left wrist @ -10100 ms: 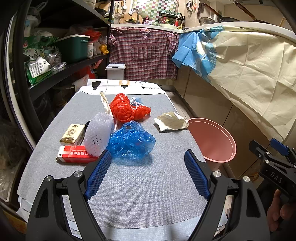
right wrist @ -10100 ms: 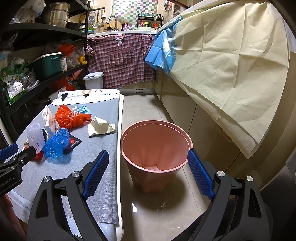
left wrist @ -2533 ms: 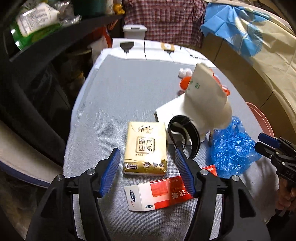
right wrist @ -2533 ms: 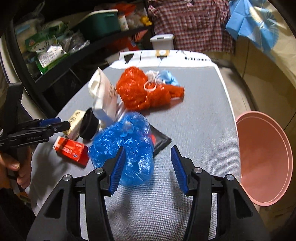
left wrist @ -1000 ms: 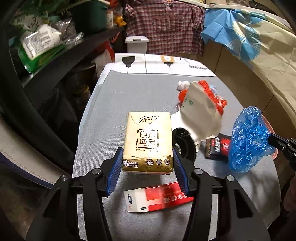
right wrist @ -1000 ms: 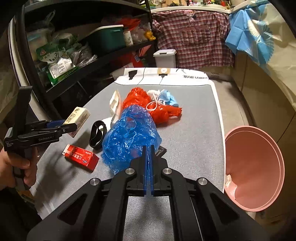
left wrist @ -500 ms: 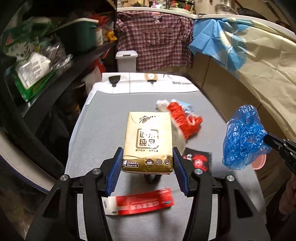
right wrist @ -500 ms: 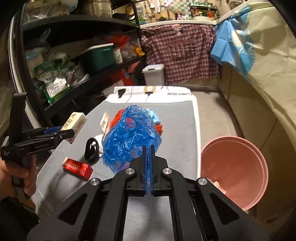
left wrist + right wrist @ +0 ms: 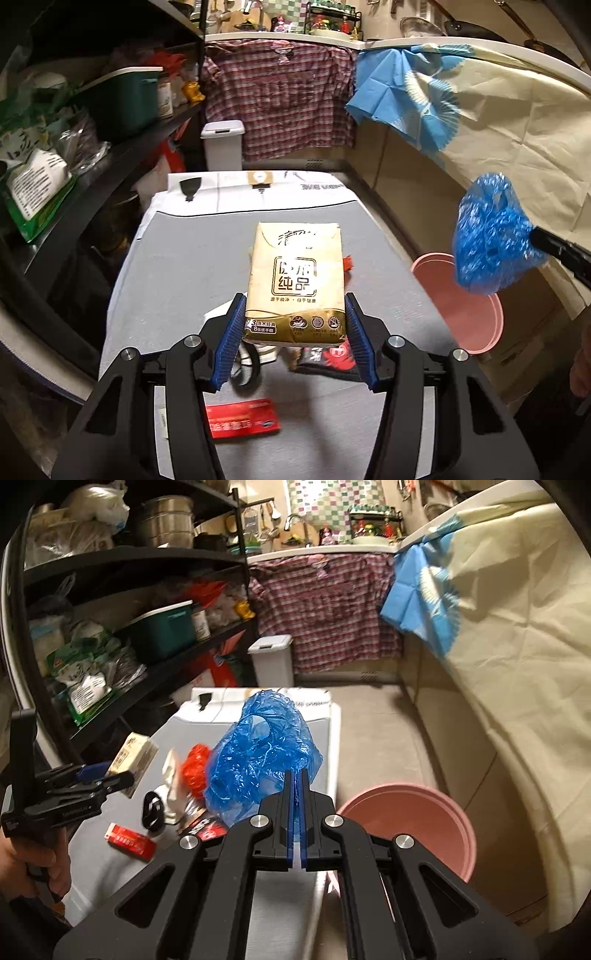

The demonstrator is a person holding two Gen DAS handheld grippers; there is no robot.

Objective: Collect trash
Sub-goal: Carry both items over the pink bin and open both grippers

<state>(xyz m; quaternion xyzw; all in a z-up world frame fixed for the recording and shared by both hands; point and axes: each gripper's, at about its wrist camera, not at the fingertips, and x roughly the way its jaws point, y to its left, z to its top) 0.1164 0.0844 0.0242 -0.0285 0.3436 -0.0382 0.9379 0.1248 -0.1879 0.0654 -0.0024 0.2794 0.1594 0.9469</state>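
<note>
Holding a tissue pack (image 9: 295, 284) by its lower end, the left gripper (image 9: 295, 343) kept its fingers partly open, the blue pads pressed flat on the pack's two sides, with the pack raised clear of the worktop (image 9: 177, 280). The right gripper (image 9: 294, 812) had its fingers shut almost completely on a pinch of the blue bag (image 9: 258, 760), which hung in the air near the worktop's right edge, just short of the pink bin (image 9: 417, 819) on the floor beside that edge.

The pack looked light and soft, a film-wrapped block that would give a little under pressure; a grip across its narrow sides, as here, seemed sound, though the glossy wrap might slip if the hold loosened. The bag was thin crinkled plastic, nearly weightless and floppy, so a tight pinch on any fold would likely carry it, and it would probably drift rather than drop straight once let go.

Left on the worktop were a red box (image 9: 242, 419) near the front edge, a black ring (image 9: 153, 810), a white wrapper (image 9: 171, 775), a dark packet (image 9: 325, 360) and a red bag (image 9: 194, 766) nearer the middle.
</note>
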